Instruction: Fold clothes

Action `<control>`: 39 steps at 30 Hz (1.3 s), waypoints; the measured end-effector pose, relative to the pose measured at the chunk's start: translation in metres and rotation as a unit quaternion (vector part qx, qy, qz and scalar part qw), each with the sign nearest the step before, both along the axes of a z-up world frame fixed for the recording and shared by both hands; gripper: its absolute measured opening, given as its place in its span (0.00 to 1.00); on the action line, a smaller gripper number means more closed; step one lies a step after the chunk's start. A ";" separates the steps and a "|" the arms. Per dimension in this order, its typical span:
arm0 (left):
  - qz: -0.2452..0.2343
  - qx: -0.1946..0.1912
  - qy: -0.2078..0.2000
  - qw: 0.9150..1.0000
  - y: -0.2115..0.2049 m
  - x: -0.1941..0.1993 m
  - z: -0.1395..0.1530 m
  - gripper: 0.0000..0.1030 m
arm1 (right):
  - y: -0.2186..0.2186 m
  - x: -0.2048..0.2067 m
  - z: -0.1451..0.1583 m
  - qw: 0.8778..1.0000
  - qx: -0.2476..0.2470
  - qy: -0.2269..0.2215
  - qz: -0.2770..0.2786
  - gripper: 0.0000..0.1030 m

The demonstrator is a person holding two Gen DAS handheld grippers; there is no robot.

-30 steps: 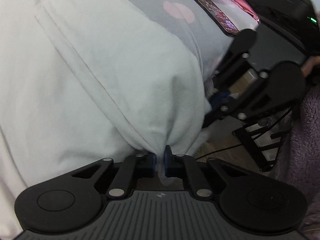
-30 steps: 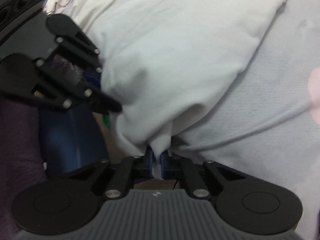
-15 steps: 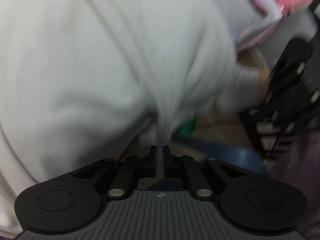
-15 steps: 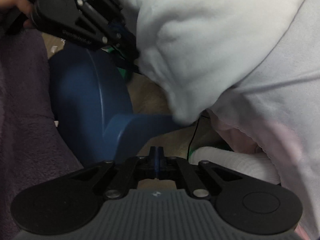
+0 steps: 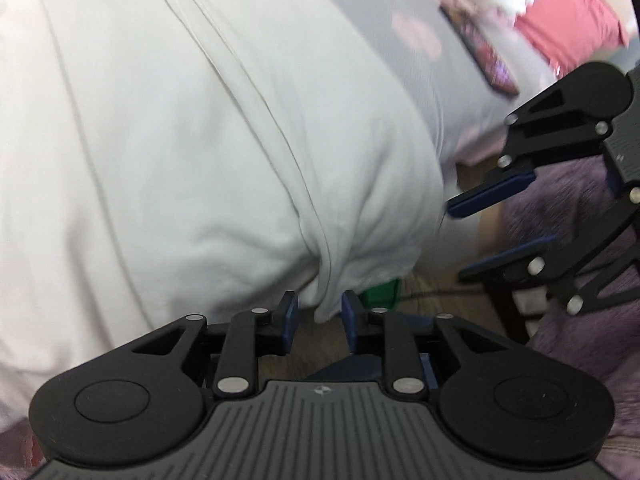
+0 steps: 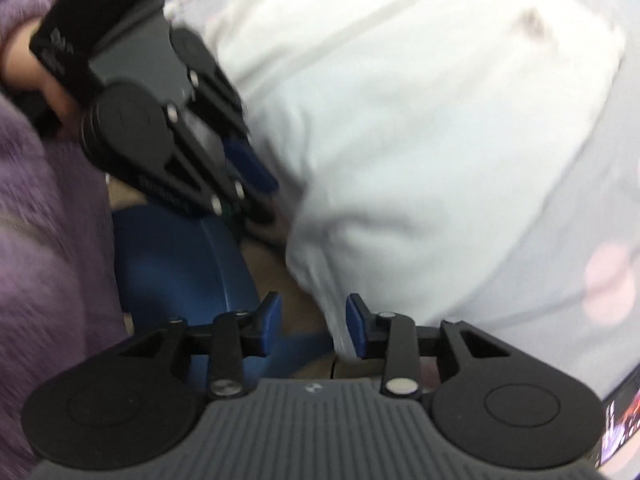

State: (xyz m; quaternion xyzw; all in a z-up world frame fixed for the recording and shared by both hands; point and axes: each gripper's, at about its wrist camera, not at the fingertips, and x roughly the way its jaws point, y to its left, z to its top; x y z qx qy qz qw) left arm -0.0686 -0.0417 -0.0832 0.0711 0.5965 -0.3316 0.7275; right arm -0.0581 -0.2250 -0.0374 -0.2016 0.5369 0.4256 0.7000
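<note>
White cloth, a soft garment (image 5: 208,152), fills the ground ahead of the left gripper (image 5: 318,316) and drapes over the edge of a grey dotted sheet (image 5: 404,36). This gripper's jaws stand spread, and the garment's hanging lower edge dips between them, its seam (image 5: 256,120) running away up and to the left. Neither pad presses it.

Right of those jaws, well apart, the right gripper (image 6: 312,324) shows with its jaws spread too. In its own view the garment's other hanging corner (image 6: 332,312) sits in the gap, close against the right-hand pad, with a blue chair (image 6: 176,260) left of and below the jaws. A phone (image 5: 484,52) lies on the sheet far ahead and to the right.

My reading: both grippers are lined up on the bottom hem, one at each corner, which fits either a fresh grasp about to close or a release just made. If a grasp is meant, each pair must close squarely on the hem, catching every layer, since the loose edge could slip out.
</note>
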 end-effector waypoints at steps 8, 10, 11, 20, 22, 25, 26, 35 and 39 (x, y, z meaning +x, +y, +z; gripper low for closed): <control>0.139 -0.013 -0.107 0.984 0.061 0.000 0.041 0.44 | 0.015 0.033 0.020 0.993 -0.008 -0.112 -0.029 0.56; 0.176 -0.022 -0.128 0.976 0.079 -0.001 0.048 0.44 | -0.003 0.047 0.023 0.991 0.000 -0.126 -0.048 0.63; 0.193 -0.024 -0.139 0.971 0.088 -0.002 0.051 0.46 | -0.002 0.051 0.024 0.990 0.005 -0.130 -0.058 0.64; 0.321 0.010 -0.177 0.930 0.170 -0.001 0.069 0.49 | 0.057 0.074 0.012 0.986 0.022 -0.150 -0.076 0.75; 0.332 0.027 -0.178 0.926 0.180 -0.002 0.067 0.49 | 0.060 0.078 0.019 0.986 0.028 -0.152 -0.064 0.75; 0.336 0.032 -0.167 0.926 0.192 -0.008 0.062 0.49 | 0.068 0.086 0.022 0.987 0.039 -0.146 -0.055 0.75; 0.333 0.024 -0.161 0.929 0.194 -0.011 0.059 0.49 | 0.073 0.089 0.020 0.988 0.041 -0.142 -0.052 0.75; 0.234 0.070 -0.099 0.965 0.170 -0.011 0.019 0.49 | 0.103 0.099 0.000 0.994 0.029 -0.108 -0.006 0.64; 0.203 0.084 -0.080 0.972 0.162 -0.017 0.003 0.44 | 0.106 0.099 -0.012 0.998 0.024 -0.052 -0.003 0.43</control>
